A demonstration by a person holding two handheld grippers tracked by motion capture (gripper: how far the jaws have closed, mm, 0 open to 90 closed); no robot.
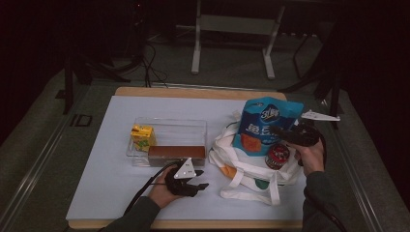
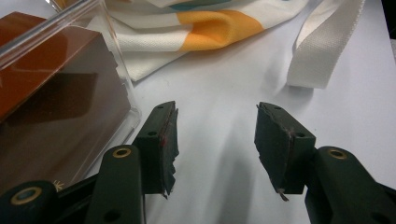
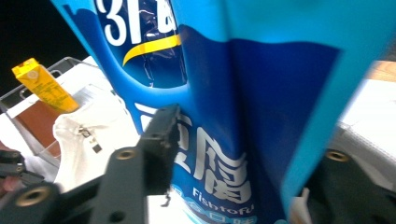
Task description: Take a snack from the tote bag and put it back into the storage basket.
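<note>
The blue snack bag point(image 1: 263, 126) stands upright over the white tote bag point(image 1: 251, 169) near the right edge of the table, and the right gripper point(image 1: 290, 133) has it between its jaws about halfway up its right side; in the right gripper view the blue film point(image 3: 243, 116) fills the gap between both pads, so the jaws look closed on it. The step in hand seems to be getting this bag clear of the tote, or down into it; I cannot tell which. Either way the film is slippery and puffed, so the hold wants to stay firm on a fold rather than on the air-filled middle, and the lift should go straight up so the bottom corner does not drag the red can point(image 1: 278, 155) lying on the cloth just below. The left gripper point(image 1: 193, 183) rests near the front edge of the table with its jaws open and nothing between them, its left jaw just beside the clear plastic box point(image 1: 169, 126). It could usefully pin a tote strap point(image 2: 322, 44) to keep the cloth from riding up. The yellow carton point(image 1: 142, 137) and brown box point(image 1: 176, 153) sit inside the clear box, well apart from the work.
</note>
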